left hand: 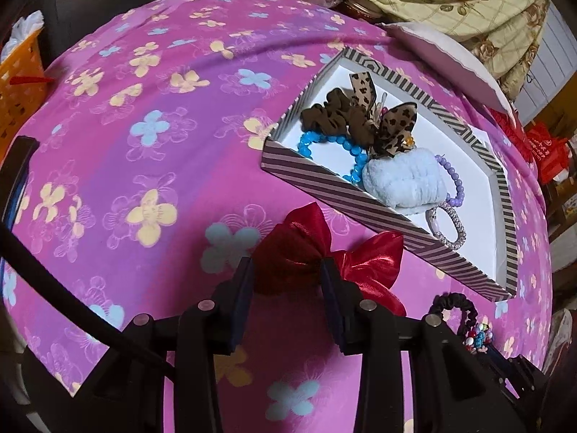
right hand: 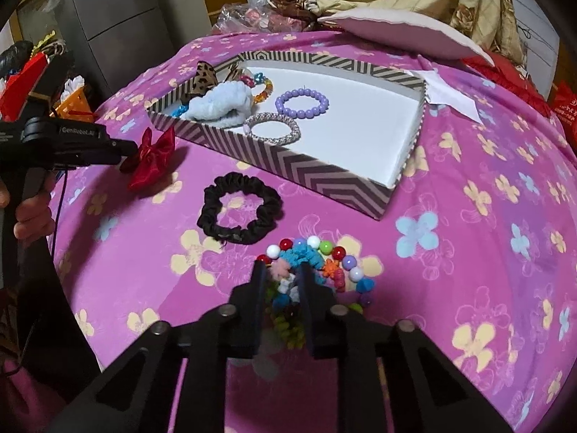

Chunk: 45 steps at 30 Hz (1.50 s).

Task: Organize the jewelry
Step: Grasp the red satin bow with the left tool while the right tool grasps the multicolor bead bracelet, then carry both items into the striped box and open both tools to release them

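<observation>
On the pink flowered cloth, a striped box is set toward the far side, and most of the pieces are already laid inside it: a light blue fluffy scrunchie, a purple bead bracelet, a silver sparkly bracelet, a blue bead bracelet, a brown scrunchie and a leopard-print bow.

Outside the box, just off its near-left corner, a red satin bow is pinched in the left gripper, the tongs closed partway down onto one wing of it. It can't be told whether the bow is lifted off the cloth.

A black scrunchie is left lying flat on the cloth in front of the box's near wall. Just nearer than that, a colourful beaded hair tie is straddled by the right gripper, tongs narrowed around its fuzzy middle and seemingly gripping it.
</observation>
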{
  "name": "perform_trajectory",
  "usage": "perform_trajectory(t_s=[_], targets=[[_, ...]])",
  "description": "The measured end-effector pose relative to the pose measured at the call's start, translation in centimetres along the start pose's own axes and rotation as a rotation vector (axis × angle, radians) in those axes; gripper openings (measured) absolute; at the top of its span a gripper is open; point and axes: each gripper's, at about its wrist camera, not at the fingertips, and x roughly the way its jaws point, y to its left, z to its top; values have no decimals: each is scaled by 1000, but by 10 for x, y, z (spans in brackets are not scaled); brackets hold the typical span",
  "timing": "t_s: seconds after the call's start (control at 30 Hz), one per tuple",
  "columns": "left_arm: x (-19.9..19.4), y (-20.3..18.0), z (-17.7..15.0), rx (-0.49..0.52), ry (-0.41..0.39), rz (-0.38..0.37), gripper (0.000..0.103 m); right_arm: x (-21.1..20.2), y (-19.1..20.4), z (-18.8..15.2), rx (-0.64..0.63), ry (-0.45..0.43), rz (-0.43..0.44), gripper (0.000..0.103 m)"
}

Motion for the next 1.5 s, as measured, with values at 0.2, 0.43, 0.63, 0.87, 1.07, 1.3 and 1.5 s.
perform_trajectory(t_s=[0.2, 0.43, 0.63, 0.87, 1.07, 1.3, 1.5], targets=[[8, -5, 4, 7, 4, -6, 63, -5, -9, 1, 56, -27, 49, 12], [9, -7, 7, 18, 29, -78, 39, -23, -11, 10, 75, -67, 83, 12], [-7, 6, 1, -113, 56, -163, 44, -30, -9, 12, 64, -79, 95, 12], [-17, 3, -13, -278, 69, -180, 64, -33, -9, 15, 59, -98, 132, 12], [0, -1, -10, -400, 42, -131, 64, -47, -11, 18, 64, -139, 168, 12], [16, -14, -9, -373, 53, -95, 60, -67, -22, 24, 94, -181, 192, 11], [10, -9, -7, -291, 69, -123, 31, -82, -19, 33, 84, -215, 197, 11]])
